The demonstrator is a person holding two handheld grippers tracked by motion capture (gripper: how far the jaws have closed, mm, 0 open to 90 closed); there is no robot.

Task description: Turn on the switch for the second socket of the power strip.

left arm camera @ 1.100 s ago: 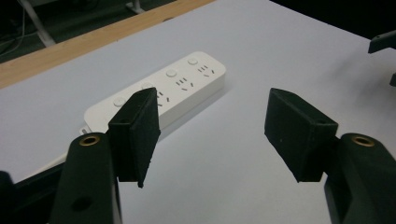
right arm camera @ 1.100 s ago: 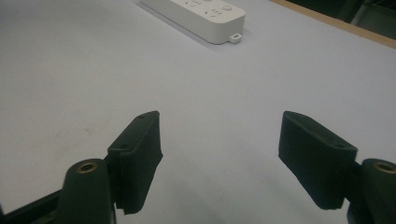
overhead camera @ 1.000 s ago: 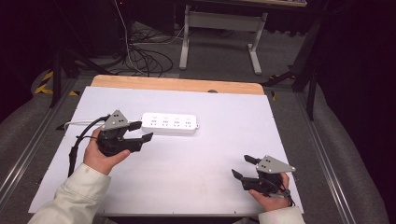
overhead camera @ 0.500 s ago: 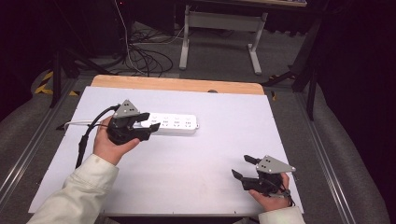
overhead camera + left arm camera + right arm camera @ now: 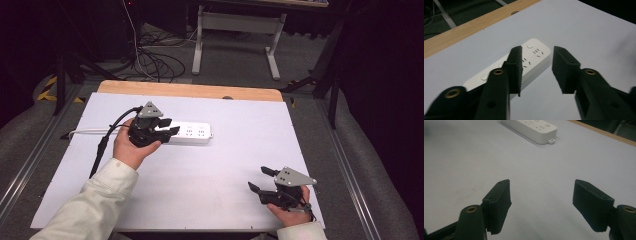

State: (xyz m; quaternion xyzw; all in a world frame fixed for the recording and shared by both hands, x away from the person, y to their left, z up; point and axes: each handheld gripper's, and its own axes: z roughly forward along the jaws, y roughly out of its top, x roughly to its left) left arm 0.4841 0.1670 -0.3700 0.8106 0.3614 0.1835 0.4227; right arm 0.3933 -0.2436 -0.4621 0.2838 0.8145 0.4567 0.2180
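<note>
A white power strip (image 5: 192, 132) lies across the far middle of the white table, its grey cord running off to the left. My left gripper (image 5: 171, 127) hovers over the strip's left part with its jaws open; in the left gripper view (image 5: 536, 67) the power strip (image 5: 531, 53) shows between and behind the jaws, nothing gripped. My right gripper (image 5: 260, 180) rests near the front right edge, open wide and holding nothing. In the right gripper view (image 5: 541, 205) the power strip (image 5: 530, 128) lies far ahead at the top.
The white table top (image 5: 225, 160) ends in a wooden strip (image 5: 190, 91) at the far side. A black cable (image 5: 107, 137) trails from my left gripper. Metal rails flank the table; a stand and loose cables (image 5: 155, 60) sit on the floor beyond.
My left gripper has moved right and away from me, from beside the strip's left end to above it. The right gripper has stayed put.
</note>
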